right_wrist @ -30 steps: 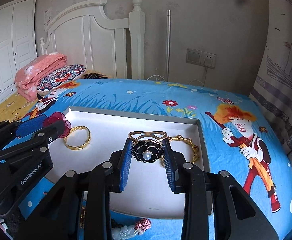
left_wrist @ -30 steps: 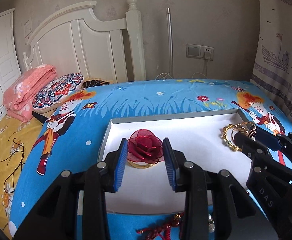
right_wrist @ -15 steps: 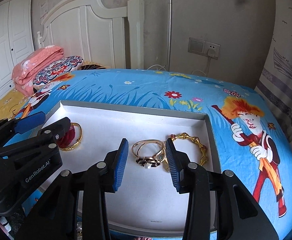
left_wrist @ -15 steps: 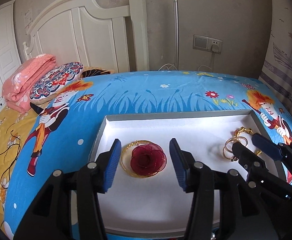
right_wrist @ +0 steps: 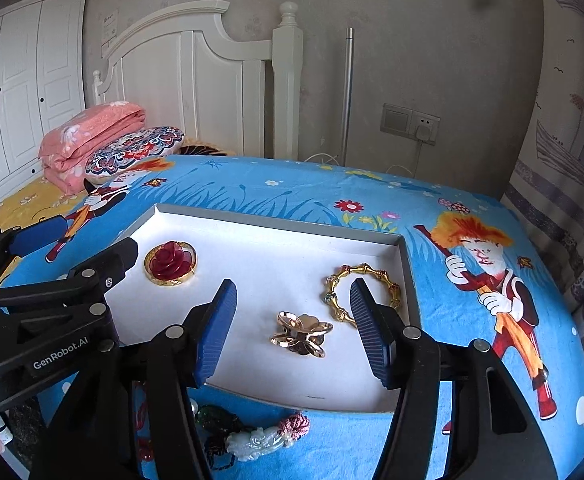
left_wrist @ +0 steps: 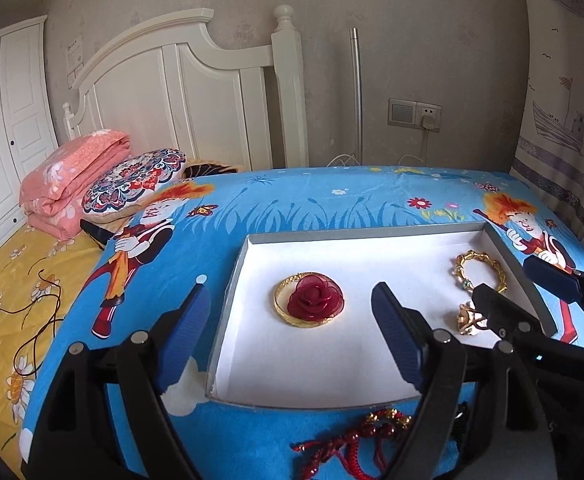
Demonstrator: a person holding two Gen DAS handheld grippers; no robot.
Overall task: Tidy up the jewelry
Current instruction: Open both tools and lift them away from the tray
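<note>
A white tray (left_wrist: 363, 236) lies on the blue cartoon bedsheet. In it a red rose brooch (left_wrist: 315, 300) rests on a gold bangle (left_wrist: 282, 308). My left gripper (left_wrist: 292, 340) is opening wide, its pads well clear of the rose, which lies free ahead of them. In the right wrist view a gold flower brooch (right_wrist: 301, 334) lies back-up in the tray, beside a gold bamboo bracelet (right_wrist: 361, 292). My right gripper (right_wrist: 293, 320) is opening too, and the brooch sits loose between its pads, touching neither. Each gripper also shows in the other's view: the left gripper (right_wrist: 76, 246) and the right gripper (left_wrist: 523, 292).
In front of the tray's near rim lie a red cord bracelet (left_wrist: 351, 440) and a jade pendant with a pink knot (right_wrist: 260, 440). A folded pink quilt (left_wrist: 72, 184) and a patterned pillow (left_wrist: 132, 178) sit by the white headboard. A curtain (right_wrist: 563, 160) hangs at the right.
Both grippers let go: the rose now lies on the bangle and the gold brooch on the tray floor. Both have pulled back toward the near rim with their jaws spreading.
</note>
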